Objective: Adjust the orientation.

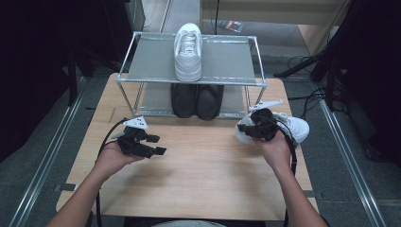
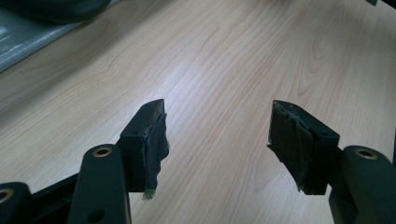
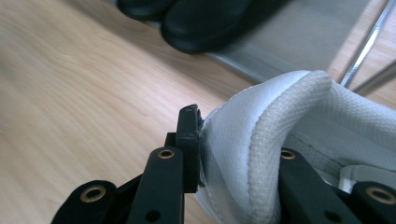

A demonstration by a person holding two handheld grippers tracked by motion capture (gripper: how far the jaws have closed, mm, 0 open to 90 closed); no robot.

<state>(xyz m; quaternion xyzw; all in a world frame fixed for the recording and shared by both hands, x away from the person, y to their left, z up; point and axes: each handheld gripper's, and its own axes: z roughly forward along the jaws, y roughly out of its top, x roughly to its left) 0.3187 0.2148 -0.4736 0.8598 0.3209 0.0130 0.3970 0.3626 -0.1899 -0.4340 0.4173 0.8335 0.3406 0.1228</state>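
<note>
We see our right gripper point(image 1: 257, 128) pinched on the white sneaker point(image 1: 293, 127) at the right side of the table point(image 1: 203, 175), just in front of the rack's right front leg. In the right gripper view one black pad point(image 3: 189, 140) presses the smooth outer wall of the heel, the other jaw sits inside the shoe behind the padded collar point(image 3: 275, 135). That collar is woven, ribbed cloth with a rounded rolled rim; the wall below it is sleek, leather-like, with a stitched seam. We cannot tell whether the sole touches the wood.

Our left gripper point(image 1: 153, 144) sits low over the left half of the table, jaws wide apart, nothing between them. Its pads point(image 2: 156, 140) wear wrinkled dark tape, frayed at the lower edges.

The table is pale wood-grain laminate, flat, matte, with square corners. The shoe rack point(image 1: 127, 66) at the far edge is thin round metal tubing with two grey fabric-like shelves. A second white sneaker point(image 1: 188, 52) lies on the top shelf, near the middle, toe toward us. A pair of black shoes point(image 1: 197, 100), glossy and round-toed, stands on the lower shelf, toes at the front rail.

Open room: bare shelf lies on both sides of the upper sneaker, wider on the right. The wood between our two hands is free. The held shoe lies near the table's right edge.
</note>
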